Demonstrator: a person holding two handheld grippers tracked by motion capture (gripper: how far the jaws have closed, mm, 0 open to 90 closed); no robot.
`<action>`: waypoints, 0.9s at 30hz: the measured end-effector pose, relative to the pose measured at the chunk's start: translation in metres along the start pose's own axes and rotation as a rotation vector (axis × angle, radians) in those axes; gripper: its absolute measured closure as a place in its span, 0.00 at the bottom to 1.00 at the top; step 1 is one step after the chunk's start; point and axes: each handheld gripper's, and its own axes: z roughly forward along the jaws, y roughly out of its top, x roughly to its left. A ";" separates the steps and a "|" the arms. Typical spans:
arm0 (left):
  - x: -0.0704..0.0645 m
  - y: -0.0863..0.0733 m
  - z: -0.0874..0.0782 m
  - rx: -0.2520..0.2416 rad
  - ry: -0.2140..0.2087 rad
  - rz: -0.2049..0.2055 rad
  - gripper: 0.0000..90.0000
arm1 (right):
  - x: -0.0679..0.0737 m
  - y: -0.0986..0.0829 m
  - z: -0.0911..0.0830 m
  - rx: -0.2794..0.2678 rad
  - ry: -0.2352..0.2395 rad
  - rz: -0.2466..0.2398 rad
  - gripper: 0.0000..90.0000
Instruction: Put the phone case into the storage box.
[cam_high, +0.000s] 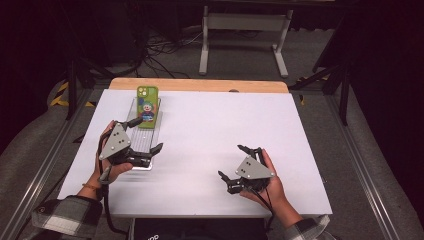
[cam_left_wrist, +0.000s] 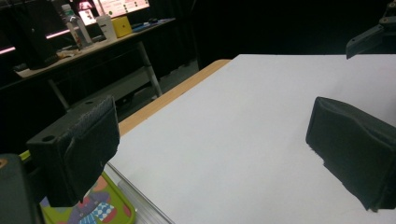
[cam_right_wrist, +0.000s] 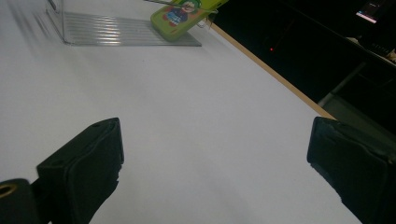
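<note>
In the upper left of the high view, the green phone is leaning on a clear stand, its long axis running away from the person. The left gripper is hovering just beside it, jaws spread and empty, clearly nearer. The right gripper is waiting well apart on the white counter, jaws likewise released. A cartoon figure is decorating the case; no writing is legible.

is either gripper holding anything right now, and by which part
Nothing is held. The left gripper and right gripper both have jaws spread with nothing between them.
</note>
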 end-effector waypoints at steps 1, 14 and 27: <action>-0.003 0.000 0.000 -0.002 -0.009 -0.016 0.04 | 0.000 0.000 0.000 -0.001 0.001 -0.004 0.05; -0.016 -0.001 0.000 0.002 -0.032 -0.005 0.04 | 0.000 0.001 0.000 -0.003 0.007 -0.004 0.05; -0.026 -0.002 -0.004 -0.013 -0.021 0.007 0.04 | 0.001 0.002 0.000 -0.008 0.013 -0.007 0.05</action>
